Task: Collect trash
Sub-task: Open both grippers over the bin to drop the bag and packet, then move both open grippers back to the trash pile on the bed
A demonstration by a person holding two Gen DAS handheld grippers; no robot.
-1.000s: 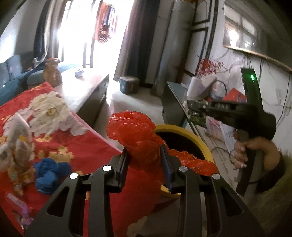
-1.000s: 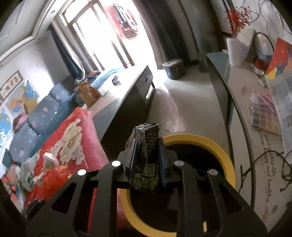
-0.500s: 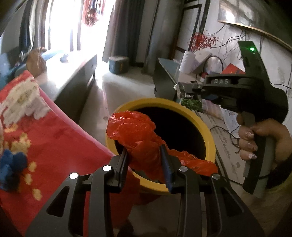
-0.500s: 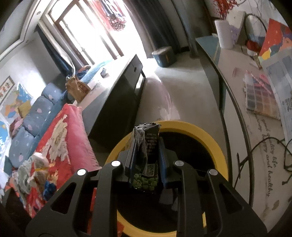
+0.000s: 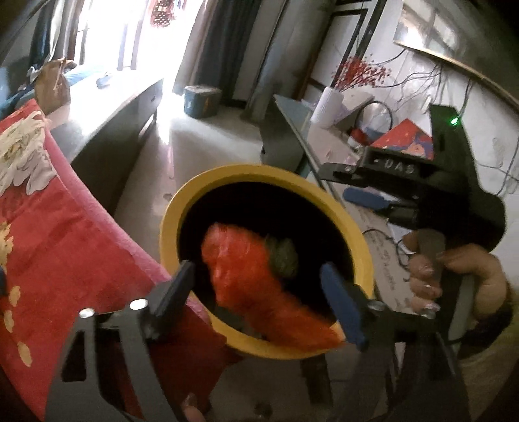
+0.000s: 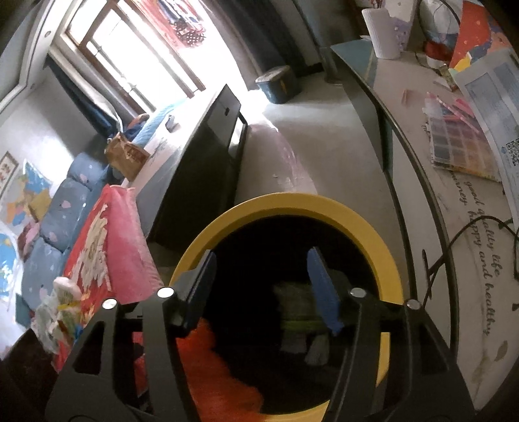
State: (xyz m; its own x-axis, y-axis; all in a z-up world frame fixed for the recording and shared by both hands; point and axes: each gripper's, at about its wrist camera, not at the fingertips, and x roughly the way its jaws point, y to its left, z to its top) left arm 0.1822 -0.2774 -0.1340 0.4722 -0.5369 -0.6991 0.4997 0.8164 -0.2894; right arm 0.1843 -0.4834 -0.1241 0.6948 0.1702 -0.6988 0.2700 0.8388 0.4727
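A yellow-rimmed black bin (image 5: 201,185) stands on the floor below both grippers; it also shows in the right wrist view (image 6: 363,227). My left gripper (image 5: 259,285) is open over the bin's near rim. A blurred red plastic bag (image 5: 246,279) is between and below its fingers, inside the bin mouth. A green snack packet (image 5: 283,256) lies deeper in the bin, also seen in the right wrist view (image 6: 295,308). My right gripper (image 6: 259,276) is open and empty above the bin opening. The red bag shows there too (image 6: 207,373).
A red flowered blanket (image 5: 48,233) lies left of the bin. A dark low cabinet (image 6: 207,155) stands beyond it. A glass-topped desk (image 6: 454,201) with papers, cables and a white vase (image 6: 384,31) runs along the right. Crumpled litter (image 6: 61,308) lies on the blanket.
Both grippers have opened. The red bag has left the left gripper's fingers and the green snack packet has left the right gripper; both are now down in the bin.
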